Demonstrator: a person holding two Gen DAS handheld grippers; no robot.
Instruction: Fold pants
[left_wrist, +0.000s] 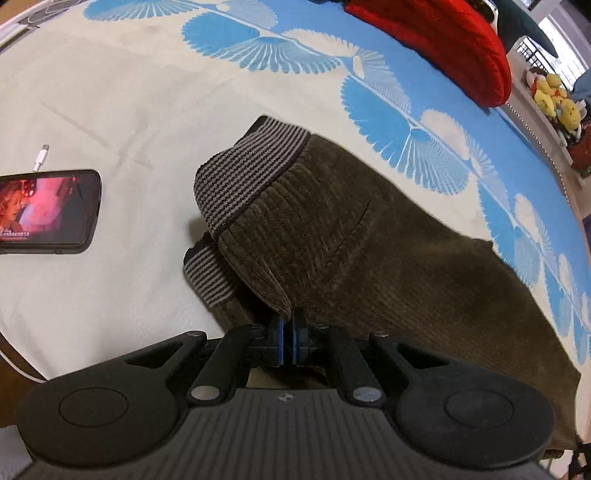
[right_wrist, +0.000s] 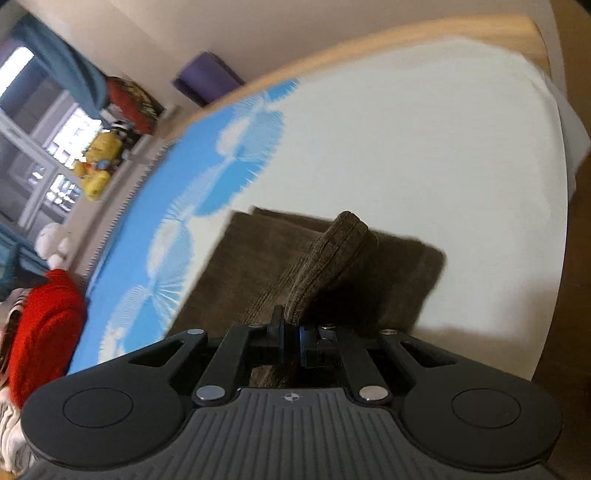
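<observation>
A lit phone (left_wrist: 44, 210) lies on the bedsheet (left_wrist: 129, 110), red garment (left_wrist: 443, 40) and yellow plush toys (left_wrist: 554, 99) beyond

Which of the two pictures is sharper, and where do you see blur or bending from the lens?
Left wrist view: sharp; the pants show clear ribs, the phone screen is readable, and the bed edge curves from the fisheye. Right wrist view: motion blur smears the pants and the blue print, while the claw stays crisp.
</observation>
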